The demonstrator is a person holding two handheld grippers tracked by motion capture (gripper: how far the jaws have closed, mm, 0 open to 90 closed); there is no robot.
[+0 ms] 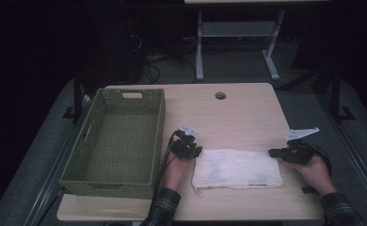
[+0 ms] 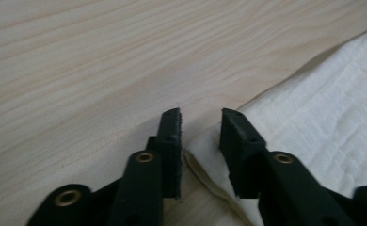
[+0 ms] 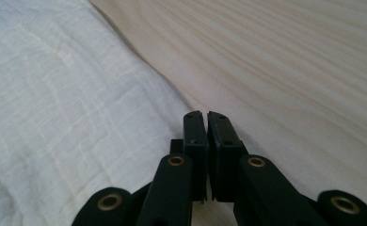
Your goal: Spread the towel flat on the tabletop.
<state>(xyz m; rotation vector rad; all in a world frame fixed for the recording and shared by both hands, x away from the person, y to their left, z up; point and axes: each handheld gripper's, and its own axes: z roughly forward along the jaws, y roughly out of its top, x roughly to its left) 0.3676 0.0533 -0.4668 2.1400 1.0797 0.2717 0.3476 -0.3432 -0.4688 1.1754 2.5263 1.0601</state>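
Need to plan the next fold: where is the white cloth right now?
In the high view the white cloth lies flat on the table, right of the green basket, between the left tongs and right tongs.

One white cloth point(image 1: 238, 168) lies folded between the two tongs, left tongs point(image 1: 196, 151) and right tongs point(image 1: 272, 152). One green woven basket point(image 1: 117, 181) sits beyond the left tongs. One bench point(image 1: 238, 110) carries all.
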